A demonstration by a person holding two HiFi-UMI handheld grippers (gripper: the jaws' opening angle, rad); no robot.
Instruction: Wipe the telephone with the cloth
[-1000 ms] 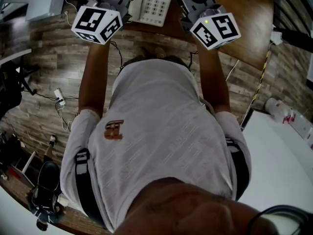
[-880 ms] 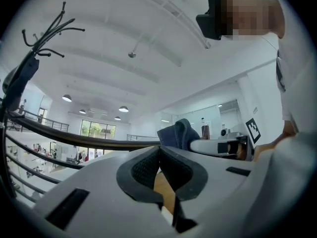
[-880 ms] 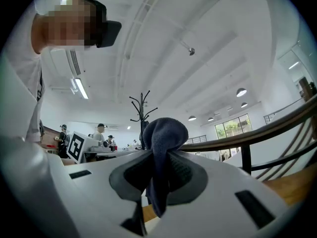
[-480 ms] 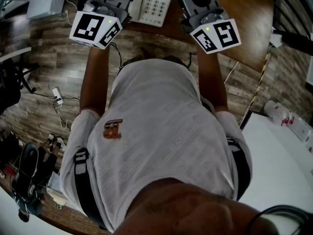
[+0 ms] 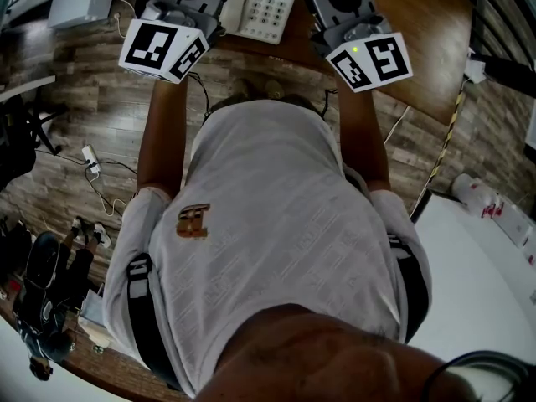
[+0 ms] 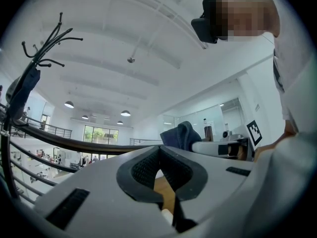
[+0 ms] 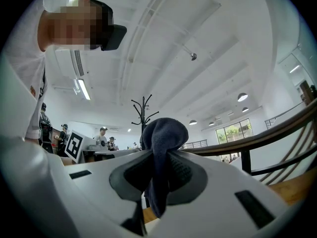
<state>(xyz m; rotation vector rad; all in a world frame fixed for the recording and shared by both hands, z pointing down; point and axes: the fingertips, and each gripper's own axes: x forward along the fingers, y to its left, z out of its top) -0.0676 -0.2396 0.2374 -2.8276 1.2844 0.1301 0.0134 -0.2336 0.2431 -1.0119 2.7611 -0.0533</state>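
At the tabletop [image 5: 419, 23] edge, my right fingers [image 7: 185, 175] are clamped on the cloth [image 7: 166, 133]; left fingers [image 6: 143, 170] together, empty. Risk: the unsteadied telephone [image 5: 266, 7] may skid when wiped, I judge

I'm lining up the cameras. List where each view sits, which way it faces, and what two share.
Head view: on the person's head, facing steeply down at torso, forearms and the telephone.
Left gripper view: on the left gripper, along its shut jaws into the hall; shirt at right.
Right gripper view: on the right gripper, along jaws clamping the cloth; shirt at left.
Shared: both gripper views show the cloth.
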